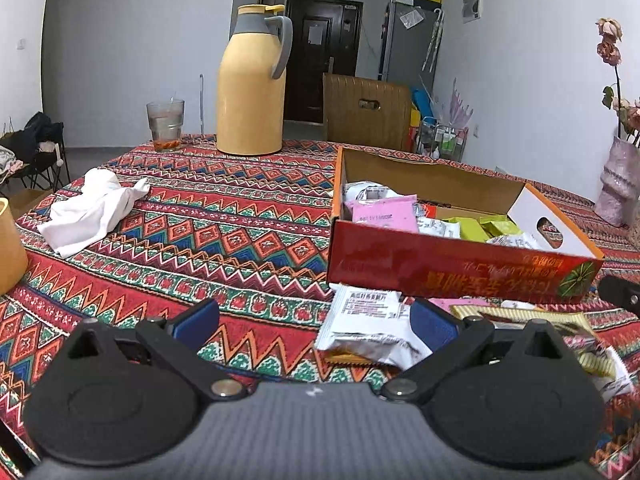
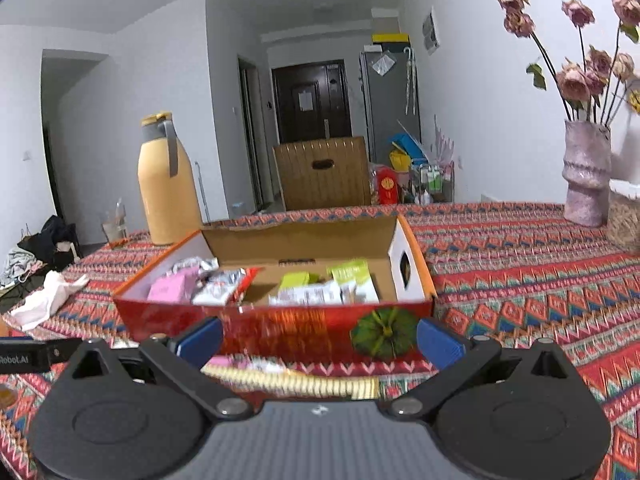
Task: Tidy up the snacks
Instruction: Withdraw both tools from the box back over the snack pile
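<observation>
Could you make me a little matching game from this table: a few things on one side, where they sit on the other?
Things:
1. pink packet
2. white cloth
3. thermos
4. white packet

Places:
A. on the tablecloth in front of the box
B. far edge of the table, next to the glass
C. inside the box
D. crumpled on the table's left side

Pairs: 1-C, 2-D, 3-B, 4-A

Both wrist views look low and forward across the patterned counter (image 1: 240, 208) toward the far door: the left from near the red snack box's (image 1: 440, 268) left corner, the right squarely facing its long side (image 2: 280, 328), sharing box, yellow thermos (image 1: 250, 92) and pink vase (image 2: 586, 172).
</observation>
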Motion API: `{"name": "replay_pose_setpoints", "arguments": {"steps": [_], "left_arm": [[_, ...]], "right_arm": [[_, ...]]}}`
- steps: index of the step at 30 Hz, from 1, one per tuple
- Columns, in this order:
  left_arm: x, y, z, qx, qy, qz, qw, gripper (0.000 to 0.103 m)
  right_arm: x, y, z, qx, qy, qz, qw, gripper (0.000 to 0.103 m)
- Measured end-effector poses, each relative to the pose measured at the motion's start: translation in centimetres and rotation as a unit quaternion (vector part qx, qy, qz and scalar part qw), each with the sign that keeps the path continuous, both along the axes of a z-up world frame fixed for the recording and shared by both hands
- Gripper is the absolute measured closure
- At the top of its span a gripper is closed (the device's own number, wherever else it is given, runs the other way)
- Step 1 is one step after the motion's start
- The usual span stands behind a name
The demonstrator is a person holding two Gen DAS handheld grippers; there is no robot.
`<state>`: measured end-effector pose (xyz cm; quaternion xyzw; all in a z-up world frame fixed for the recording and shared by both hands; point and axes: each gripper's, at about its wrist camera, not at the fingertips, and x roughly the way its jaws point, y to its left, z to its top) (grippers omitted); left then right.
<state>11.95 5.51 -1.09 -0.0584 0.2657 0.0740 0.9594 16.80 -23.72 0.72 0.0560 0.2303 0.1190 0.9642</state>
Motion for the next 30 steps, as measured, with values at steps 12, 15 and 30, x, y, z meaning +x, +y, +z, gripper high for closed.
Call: {"name": "replay_pose_setpoints", "arguments": {"steps": [12,15,30], "left_arm": [[0.4,0.0,-2.0,-0.009,-0.006,-0.011,0.9999,0.0],[0.3,0.1,-2.0,-0.011,-0.008,-0.011,0.9998,0.0],[-0.1,0.4,-2.0,-0.024,-0.015,-0.01,0.9995,0.0]], "right_arm": [[-1.4,-1.8,-2.4,0.0,0.031,-0.02,0.999,0.0],[-1.8,-2.2,-2.6,-0.001,0.034,-0.025,0.999,0.0],[-2.1,-2.6,-2.7,-0.009,0.038,-0.037,0.999,0.0]]}}
